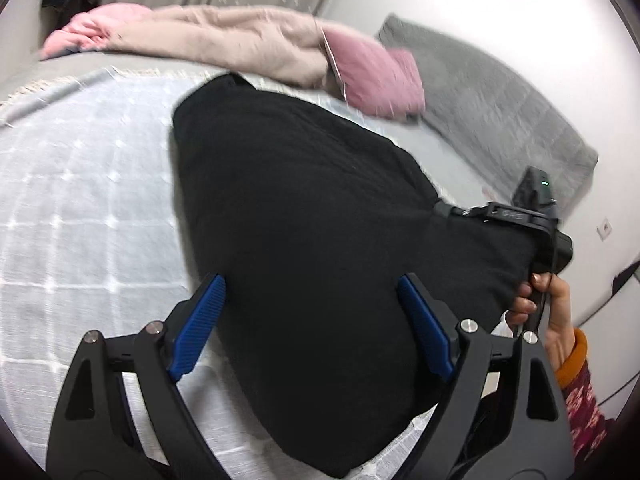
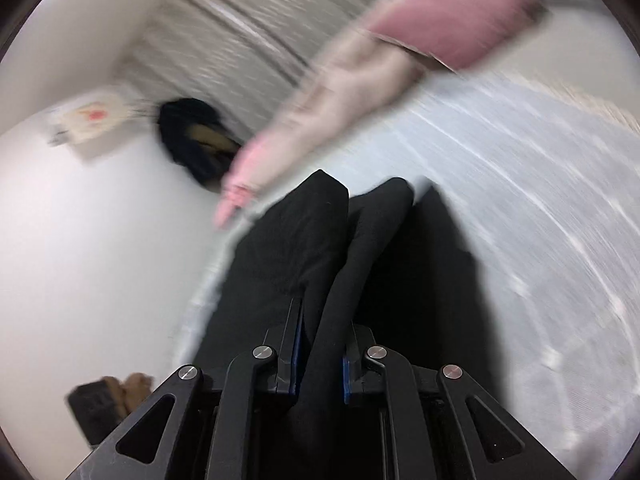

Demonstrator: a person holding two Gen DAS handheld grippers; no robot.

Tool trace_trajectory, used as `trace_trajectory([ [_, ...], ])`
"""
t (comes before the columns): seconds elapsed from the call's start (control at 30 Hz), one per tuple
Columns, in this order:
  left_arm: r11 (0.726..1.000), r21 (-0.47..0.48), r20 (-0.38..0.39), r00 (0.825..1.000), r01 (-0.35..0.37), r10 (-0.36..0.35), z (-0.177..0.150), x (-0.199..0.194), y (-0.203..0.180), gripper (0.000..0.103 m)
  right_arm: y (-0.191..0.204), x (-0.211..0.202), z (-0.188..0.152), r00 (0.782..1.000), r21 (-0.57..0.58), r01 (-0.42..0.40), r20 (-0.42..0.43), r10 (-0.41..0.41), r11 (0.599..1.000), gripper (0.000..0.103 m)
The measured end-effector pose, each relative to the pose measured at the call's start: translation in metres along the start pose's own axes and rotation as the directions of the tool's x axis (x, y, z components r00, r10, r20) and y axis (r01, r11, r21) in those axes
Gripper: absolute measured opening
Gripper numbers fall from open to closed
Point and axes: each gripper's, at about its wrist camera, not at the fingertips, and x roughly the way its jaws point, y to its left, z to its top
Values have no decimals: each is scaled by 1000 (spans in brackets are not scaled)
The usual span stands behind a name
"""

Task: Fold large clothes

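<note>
Black garment (image 1: 304,208), thick, matte and bunched, lies on the pale checked bedspread (image 1: 80,184). Right gripper (image 2: 320,344) fingers pinch a raised fold of it; left gripper (image 1: 310,320) fingers stand wide above it, gripping nothing.

Two wrist cameras, both close over the black garment (image 1: 304,216) on the bed.

The left wrist view looks forward and down between its own blue pads (image 1: 198,328), with the black garment filling the middle and the pink clothes (image 1: 372,76) beyond it. The right wrist view sits nearer still, looking down along a fold of the black garment (image 2: 304,248), blurred toward its edges. Both share the black garment, the pink clothes (image 2: 448,16) and the checked bedspread (image 1: 80,184) beside it.
</note>
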Motion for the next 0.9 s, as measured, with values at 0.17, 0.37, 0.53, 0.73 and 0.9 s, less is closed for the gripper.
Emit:
trace_trajectory([
  [0.17,998,38,-3,999,-47,47,1,-7,-11,90,-45,-13,-1,998,60,31,-50,-28,998,44],
  [0.37,989,128,27,997,-78,75,-15,-48,-2,90,-35,-68,-9,998,23,-60,35,60,998,63],
  [0.53,979,194,-16,998,-64,68,-46,-59,0,90,-26,-73,-36,988,-3,-126,-94,125,992,68],
  [0.73,952,271,-41,986,-142,159,-65,-38,-14,90,-35,-71,-55,945,107,-242,-200,259,964,75],
  [0.9,958,245,-24,986,-152,163,-60,-19,-24,89,-19,-59,-60,945,78,-232,-217,244,970,82],
])
